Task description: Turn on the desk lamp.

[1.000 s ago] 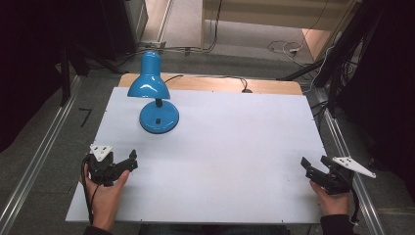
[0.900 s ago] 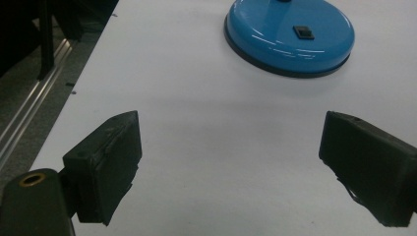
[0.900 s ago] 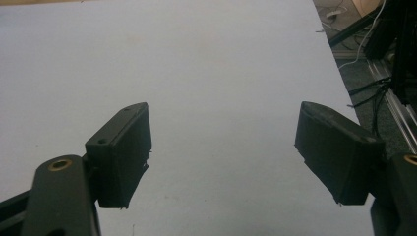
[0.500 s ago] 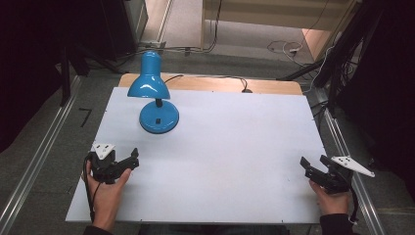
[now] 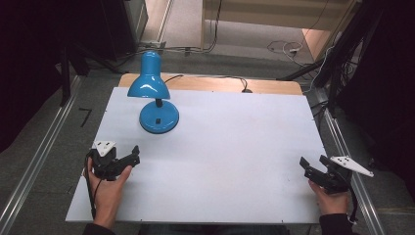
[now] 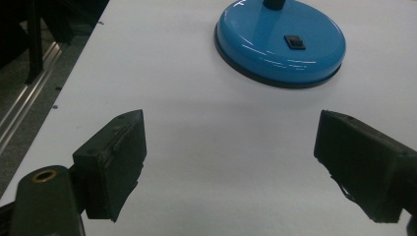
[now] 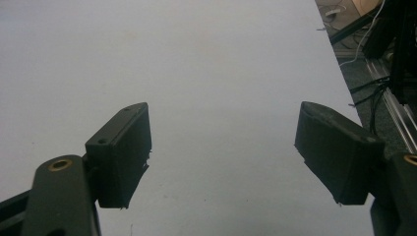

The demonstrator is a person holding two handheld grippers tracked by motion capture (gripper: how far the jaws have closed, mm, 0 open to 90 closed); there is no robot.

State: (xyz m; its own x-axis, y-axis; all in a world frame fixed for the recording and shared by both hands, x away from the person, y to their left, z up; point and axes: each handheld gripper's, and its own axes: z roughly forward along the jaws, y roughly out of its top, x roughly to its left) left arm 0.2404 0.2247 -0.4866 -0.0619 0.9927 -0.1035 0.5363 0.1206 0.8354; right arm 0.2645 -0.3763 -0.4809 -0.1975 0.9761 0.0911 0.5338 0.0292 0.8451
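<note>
Your left gripper (image 5: 128, 157) sits at the desk's (image 5: 235, 147) near left edge, fingers wide apart and empty. The lamp (image 5: 155, 98) stands ahead of it at the far left, nothing between. Your right gripper (image 5: 313, 168) rests by the near right edge, fingers spread, holding nothing. Bare desk lies between them.

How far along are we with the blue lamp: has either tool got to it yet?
Nothing looks done yet. The blue lamp stands upright on the white table, untouched. In hand: the left tool rests near the table's front left, jaws wide open and aimed at the lamp's round base with its black switch. The right tool sits open at the front right, far from the lamp. Left: the whole approach and contact.
</note>
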